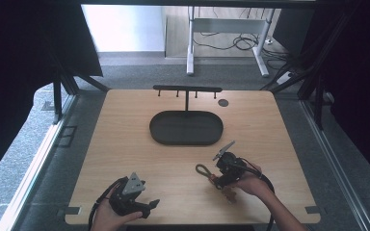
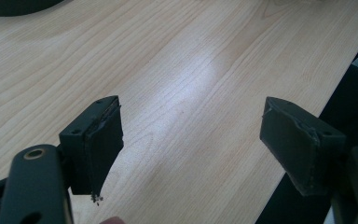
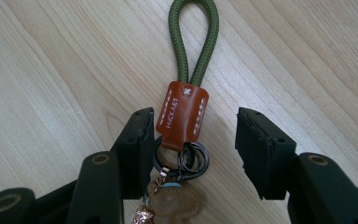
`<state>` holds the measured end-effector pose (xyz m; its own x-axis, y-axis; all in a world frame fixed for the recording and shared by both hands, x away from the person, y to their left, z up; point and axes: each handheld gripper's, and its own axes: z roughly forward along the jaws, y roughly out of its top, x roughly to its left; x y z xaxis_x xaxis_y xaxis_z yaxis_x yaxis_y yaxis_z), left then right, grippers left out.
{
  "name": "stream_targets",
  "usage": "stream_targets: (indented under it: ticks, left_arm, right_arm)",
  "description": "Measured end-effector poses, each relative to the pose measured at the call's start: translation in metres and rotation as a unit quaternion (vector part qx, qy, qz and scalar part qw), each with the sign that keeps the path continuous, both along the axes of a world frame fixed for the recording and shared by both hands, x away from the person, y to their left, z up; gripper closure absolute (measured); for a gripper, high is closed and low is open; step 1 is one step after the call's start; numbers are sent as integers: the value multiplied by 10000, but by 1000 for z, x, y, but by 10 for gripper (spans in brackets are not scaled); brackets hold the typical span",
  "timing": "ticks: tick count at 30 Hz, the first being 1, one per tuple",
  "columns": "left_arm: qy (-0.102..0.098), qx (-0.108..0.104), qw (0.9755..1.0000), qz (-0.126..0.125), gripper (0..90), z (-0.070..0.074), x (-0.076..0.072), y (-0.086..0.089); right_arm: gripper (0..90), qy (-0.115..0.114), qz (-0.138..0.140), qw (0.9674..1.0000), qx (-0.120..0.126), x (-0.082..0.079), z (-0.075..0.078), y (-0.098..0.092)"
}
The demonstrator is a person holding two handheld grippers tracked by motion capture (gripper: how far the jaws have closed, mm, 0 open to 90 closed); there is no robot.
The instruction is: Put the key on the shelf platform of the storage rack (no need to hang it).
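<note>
A keychain [image 3: 183, 116] lies flat on the wooden table: a green cord loop [image 3: 193, 37], a brown leather tab, dark rings and a small brown charm [image 3: 172, 200]. In the high view the keychain [image 1: 204, 171] sits right of the table's middle, near the front. My right gripper [image 3: 191, 140] is open, its jaws standing either side of the leather tab and rings without touching them. It shows as right gripper [image 1: 220, 180] in the high view. My left gripper [image 1: 152, 206] is open and empty at the front left, over bare wood near the table's edge [image 2: 279, 186].
A black oval tray [image 1: 186, 128] lies at the table's centre back. Behind it stands a black T-shaped rack [image 1: 187, 89] with small hooks. A dark round disc [image 1: 223, 102] lies by the rack's right end. Dark frame posts flank the table.
</note>
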<state>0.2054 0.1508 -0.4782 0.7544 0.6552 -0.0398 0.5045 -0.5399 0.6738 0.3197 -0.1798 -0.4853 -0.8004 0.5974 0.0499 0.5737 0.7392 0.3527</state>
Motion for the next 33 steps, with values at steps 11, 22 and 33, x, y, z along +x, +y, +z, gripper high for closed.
stream_targets:
  ticks: [11,22,33]
  left_arm:
    - [9,-1,10000,-3,217,0,0,0]
    - [11,-6,10000,-8,217,0,0,0]
    - [15,3,10000,-15,217,-1,0,-1]
  right_arm:
    - [475,38,33,10000,-46,-1,-5,5]
    - [478,75,71,9999,-105,-1,-8,9]
    - [520,129,99,9998,-142,1,-14,13]
